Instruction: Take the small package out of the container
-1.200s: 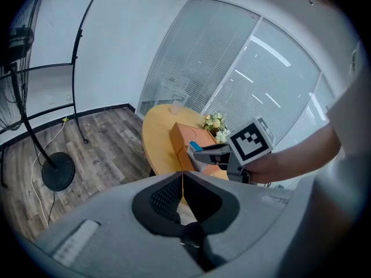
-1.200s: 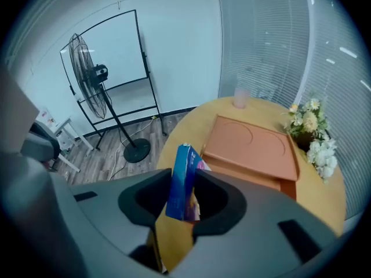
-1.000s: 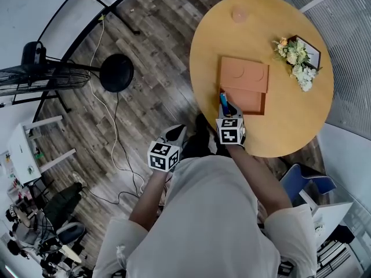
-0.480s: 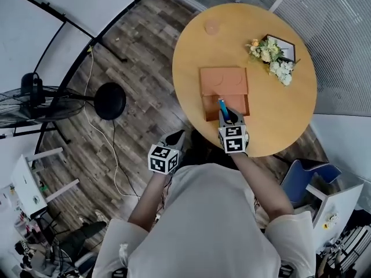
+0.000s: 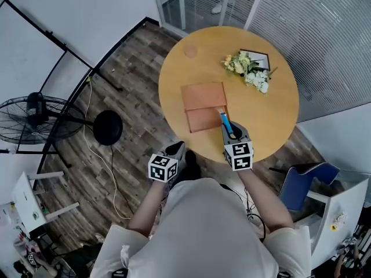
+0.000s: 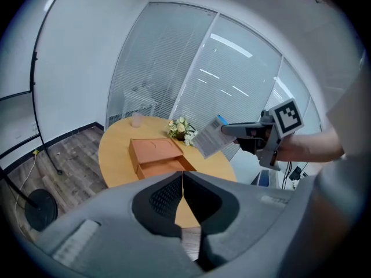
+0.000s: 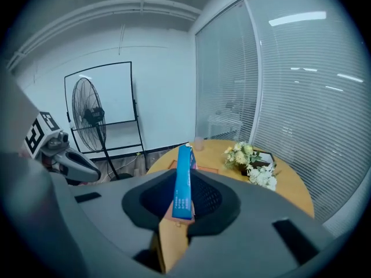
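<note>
**Head view.** Your right gripper (image 5: 231,133) is clamped on the small blue package (image 5: 224,119). The package sits over the near right corner of the orange box (image 5: 203,96), which lies on the round wooden table (image 5: 272,120). The near half of the box is open, and nothing is visible inside it. Your left gripper (image 5: 175,149) hangs off the near edge of the table, over the floor and apart from the box. A bunch of flowers (image 5: 246,71) and a small cup (image 5: 190,51) stand on the far side, well apart from the package.

**Left gripper view.** The jaws are pressed together with nothing between them. Ahead, the package shows its printed flat face. It is raised above the table top and clear of the box, gripped at one end by the right gripper.

**Right gripper view.** The package stands upright and edge-on between the two pads, which press its flat faces. The grip takes the lower end. The upper end projects free beyond the jaws.

**Step in hand.** Judge the package as already out of the container, so only the set-down appears to remain.

**Next move.**
1. Carry the package sideways to bare table on the right of the box.
2. Lower it until it rests on the table.
3. Part the jaws.

Keep the package away from the flowers and the table edge. The left gripper is likely not needed.
</note>
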Tool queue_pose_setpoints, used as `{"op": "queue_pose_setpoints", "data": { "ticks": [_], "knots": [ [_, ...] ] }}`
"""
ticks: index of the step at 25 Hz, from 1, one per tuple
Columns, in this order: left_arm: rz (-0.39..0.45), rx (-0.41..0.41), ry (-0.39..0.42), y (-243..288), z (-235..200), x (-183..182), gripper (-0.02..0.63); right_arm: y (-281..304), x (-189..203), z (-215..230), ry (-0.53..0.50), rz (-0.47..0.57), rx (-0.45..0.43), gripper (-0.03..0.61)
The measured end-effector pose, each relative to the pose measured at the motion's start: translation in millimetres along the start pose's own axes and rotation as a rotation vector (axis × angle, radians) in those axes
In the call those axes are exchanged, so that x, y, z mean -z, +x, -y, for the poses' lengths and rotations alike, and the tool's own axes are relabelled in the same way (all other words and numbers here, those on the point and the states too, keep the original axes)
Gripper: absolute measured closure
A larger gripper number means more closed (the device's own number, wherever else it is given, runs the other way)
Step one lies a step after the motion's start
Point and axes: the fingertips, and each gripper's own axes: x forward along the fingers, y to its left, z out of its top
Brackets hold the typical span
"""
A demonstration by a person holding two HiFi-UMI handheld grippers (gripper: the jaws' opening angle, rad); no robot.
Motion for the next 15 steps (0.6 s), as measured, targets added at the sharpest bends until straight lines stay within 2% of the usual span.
{"op": "queue_pose_setpoints", "data": {
  "ticks": [7, 15],
  "knots": [
    [0.021, 0.001, 0.030, -24, 75, 18, 0.594, -103, 8, 20, 0.046, 0.108, 0.008, 0.511],
    [0.118, -0.009, 0.056, -68, 146, 5, 0.594, -200, 11, 41, 0.067, 0.216, 0.012, 0.511]
  ]
}}
